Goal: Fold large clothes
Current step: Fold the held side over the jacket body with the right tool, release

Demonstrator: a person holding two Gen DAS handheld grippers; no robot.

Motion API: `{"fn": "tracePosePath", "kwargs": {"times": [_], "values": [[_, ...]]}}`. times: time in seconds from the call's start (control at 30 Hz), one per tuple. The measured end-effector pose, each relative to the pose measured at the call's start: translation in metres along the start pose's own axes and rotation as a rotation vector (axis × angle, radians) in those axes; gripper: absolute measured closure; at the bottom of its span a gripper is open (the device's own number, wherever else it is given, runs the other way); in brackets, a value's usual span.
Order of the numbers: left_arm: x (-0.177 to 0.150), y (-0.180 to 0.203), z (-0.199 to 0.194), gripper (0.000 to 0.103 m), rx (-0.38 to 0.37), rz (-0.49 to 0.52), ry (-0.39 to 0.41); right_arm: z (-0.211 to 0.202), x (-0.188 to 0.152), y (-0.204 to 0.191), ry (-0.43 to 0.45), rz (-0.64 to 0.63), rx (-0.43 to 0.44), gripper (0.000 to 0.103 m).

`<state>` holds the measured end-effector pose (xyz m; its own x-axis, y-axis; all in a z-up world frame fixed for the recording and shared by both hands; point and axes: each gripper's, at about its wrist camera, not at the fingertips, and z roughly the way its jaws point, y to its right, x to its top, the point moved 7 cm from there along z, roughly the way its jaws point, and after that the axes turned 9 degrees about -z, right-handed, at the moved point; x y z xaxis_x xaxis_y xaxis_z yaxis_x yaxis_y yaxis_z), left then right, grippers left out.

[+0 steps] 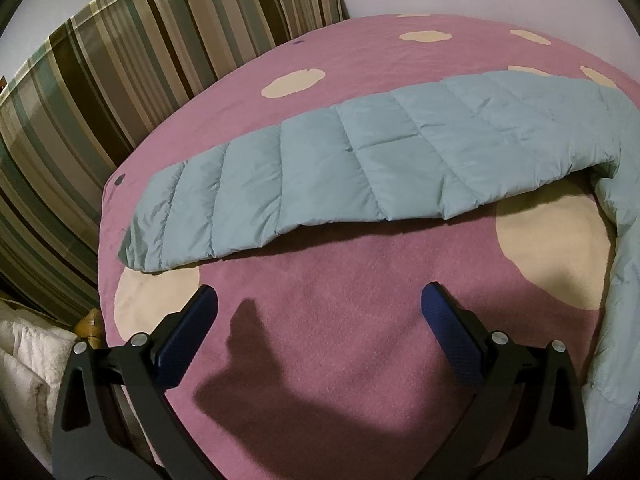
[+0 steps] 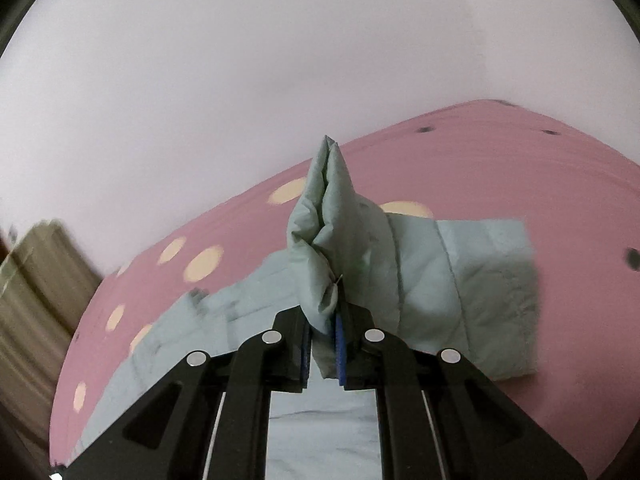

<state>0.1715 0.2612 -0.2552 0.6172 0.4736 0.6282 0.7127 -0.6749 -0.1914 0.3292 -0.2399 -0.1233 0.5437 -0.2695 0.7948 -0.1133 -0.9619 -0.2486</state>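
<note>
A pale blue quilted jacket lies on a pink bed cover with cream dots. In the left wrist view one long padded part stretches across the bed and lifts at the right. My left gripper is open and empty, just above the cover and short of the jacket's near edge. My right gripper is shut on a bunched fold of the jacket, which stands up between the fingers; the rest of the jacket lies on the bed beyond.
Striped curtains hang at the left of the bed. White folded fabric sits by the bed's left corner. A plain pale wall is behind the bed.
</note>
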Motion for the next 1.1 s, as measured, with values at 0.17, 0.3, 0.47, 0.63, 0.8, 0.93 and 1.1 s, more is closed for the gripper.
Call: {"fn": "tracePosePath", "kwargs": {"times": [0.17,0.3,0.47,0.63,0.8,0.93,1.1], "values": [[0.000,-0.001,0.001,0.002,-0.016,-0.012,-0.009,0.045,-0.016,-0.086,-0.079,-0.130,0.105,0.094],[0.000,0.000,0.001,0.002,-0.016,-0.013,-0.009,0.069,-0.040,-0.136,-0.147,-0.216,0.154,0.094],[0.000,0.001,0.001,0.002,-0.020,-0.015,-0.011,0.088,-0.074,-0.184,-0.228,-0.323,0.192,0.094],[0.000,0.001,0.001,0.002,-0.020,-0.015,-0.011,0.116,-0.107,-0.209,-0.327,-0.398,0.208,0.094],[-0.001,0.000,0.001,0.002,-0.020,-0.015,-0.012,0.125,-0.134,-0.218,-0.413,-0.455,0.231,0.094],[-0.001,0.000,0.001,0.002,-0.018,-0.013,-0.011,0.125,-0.140,-0.222,-0.423,-0.478,0.238,0.091],[-0.001,0.000,0.001,0.002,-0.017,-0.012,-0.010,0.108,-0.133,-0.220,-0.431,-0.455,0.315,0.067]]}}
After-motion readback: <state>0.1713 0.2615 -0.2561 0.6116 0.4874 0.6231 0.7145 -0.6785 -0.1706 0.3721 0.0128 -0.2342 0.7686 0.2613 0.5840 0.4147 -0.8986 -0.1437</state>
